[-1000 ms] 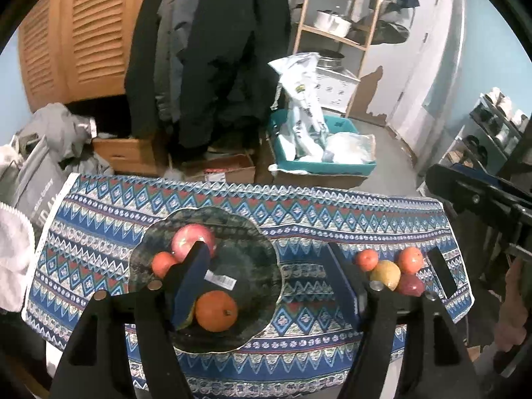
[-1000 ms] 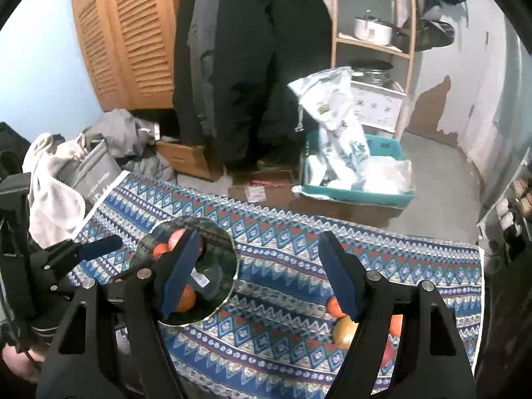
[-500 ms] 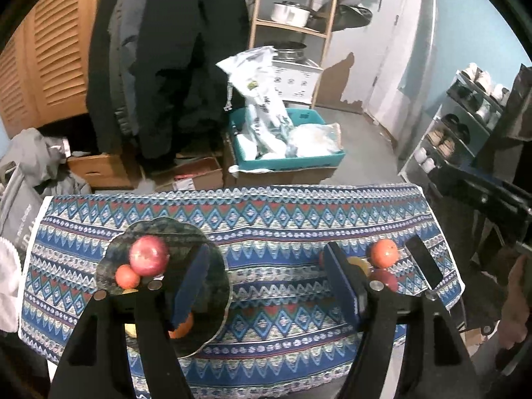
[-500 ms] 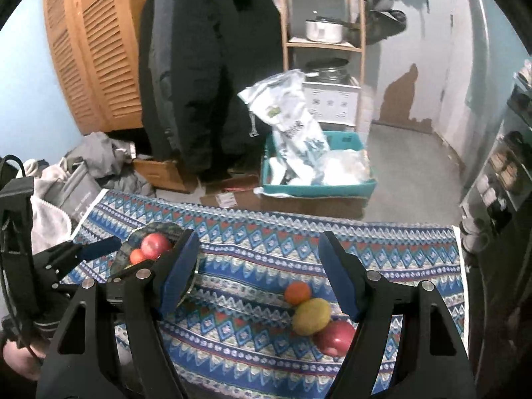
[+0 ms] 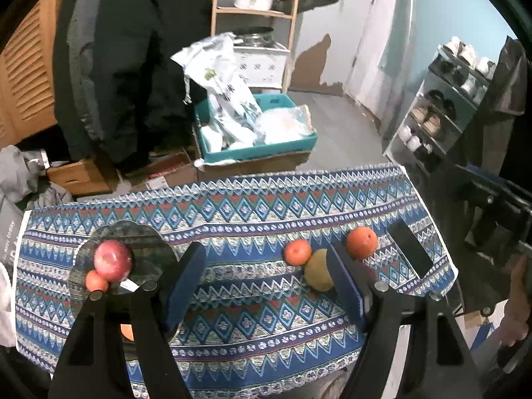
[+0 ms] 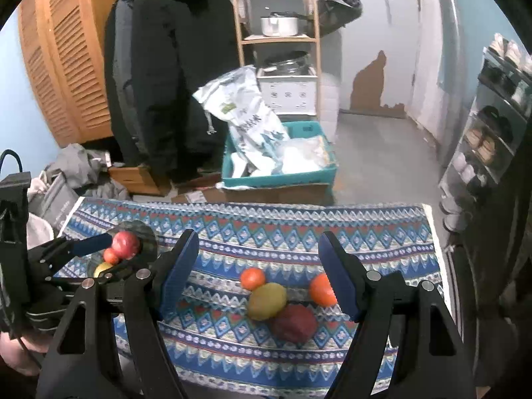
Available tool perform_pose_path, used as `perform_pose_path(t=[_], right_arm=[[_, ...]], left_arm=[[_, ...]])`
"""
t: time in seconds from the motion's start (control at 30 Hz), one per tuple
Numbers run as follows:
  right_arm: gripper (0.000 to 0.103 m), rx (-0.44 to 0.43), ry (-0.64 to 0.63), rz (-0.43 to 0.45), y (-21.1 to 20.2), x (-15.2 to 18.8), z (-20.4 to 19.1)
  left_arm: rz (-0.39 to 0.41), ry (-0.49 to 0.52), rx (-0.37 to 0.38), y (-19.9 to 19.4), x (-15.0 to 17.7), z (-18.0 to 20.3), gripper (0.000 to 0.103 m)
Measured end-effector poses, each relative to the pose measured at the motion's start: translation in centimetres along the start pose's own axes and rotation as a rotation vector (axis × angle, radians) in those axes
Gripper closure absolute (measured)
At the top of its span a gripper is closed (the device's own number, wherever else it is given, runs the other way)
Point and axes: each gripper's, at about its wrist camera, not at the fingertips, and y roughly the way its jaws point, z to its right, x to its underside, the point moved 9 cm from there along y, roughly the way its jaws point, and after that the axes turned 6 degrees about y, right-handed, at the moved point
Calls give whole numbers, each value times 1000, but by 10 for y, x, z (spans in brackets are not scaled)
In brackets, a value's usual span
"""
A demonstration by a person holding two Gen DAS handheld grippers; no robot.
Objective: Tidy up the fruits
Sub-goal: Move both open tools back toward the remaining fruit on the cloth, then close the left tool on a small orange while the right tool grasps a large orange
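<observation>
Two grippers are seen, both spread wide with nothing held between the blue pads. The left gripper [image 5: 266, 282] is held above the near edge of the patterned tablecloth [image 5: 232, 219]; the right gripper [image 6: 257, 272] is held over the same cloth, facing the loose fruit. Between the right gripper's fingers four fruits are grouped on the cloth: a small orange [image 6: 252, 278], a yellow-green fruit [image 6: 267, 301] touching it, a dark red apple [image 6: 294, 323] just in front of that, and a larger orange [image 6: 322, 289] partly hidden behind the right pad [image 6: 339, 279]. In the left wrist view the small orange [image 5: 297, 251] and the yellow-green fruit [image 5: 318, 274] are seen touching, with the larger orange [image 5: 361, 242] just beyond the right finger; the dark apple is hidden there. On the left side of the cloth a dark scalloped plate [image 5: 146, 252] is seen, carrying a red apple [image 5: 112, 260] with a small orange fruit [image 5: 96, 281] touching it; another orange piece [image 5: 127, 332] is glimpsed behind the left finger. From the right wrist view the plate [image 6: 148, 242] is partly covered by the left gripper's body, and a yellowish fruit [image 6: 102, 268] is noted on it. A black phone [image 5: 407, 249] is laid near the cloth's right edge. Beyond the table, a teal crate [image 6: 282, 174] with plastic bags is noted on the floor.
</observation>
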Motion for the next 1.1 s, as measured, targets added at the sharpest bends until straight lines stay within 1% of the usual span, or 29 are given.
perform_pose_path(t=[0.23, 0.47, 0.53, 0.6, 0.67, 0.73, 0.9, 1.03, 1.1], right_arm=[[27, 32, 19, -28, 8, 9, 27], [28, 58, 43, -73, 28, 18, 48], [27, 72, 53, -92, 36, 23, 56], [27, 82, 70, -119, 47, 29, 64], [27, 97, 85, -151, 59, 36, 74], [28, 116, 92, -184, 70, 43, 83], [28, 137, 112, -265, 101, 65, 101], [28, 137, 133, -326, 126, 83, 112], [28, 142, 140, -358, 137, 91, 118]], left_arm=[[-54, 8, 8, 25, 5, 10, 27], [-125, -6, 26, 57, 9, 14, 27], [-148, -18, 43, 69, 10, 16, 27], [-177, -32, 52, 82, 10, 16, 27], [-188, -34, 58, 93, 9, 16, 27], [-214, -32, 48, 108, 10, 16, 27], [-262, -45, 59, 137, 14, 21, 27], [-281, -20, 52, 157, 16, 28, 27], [-299, -19, 59, 166, 19, 31, 27]])
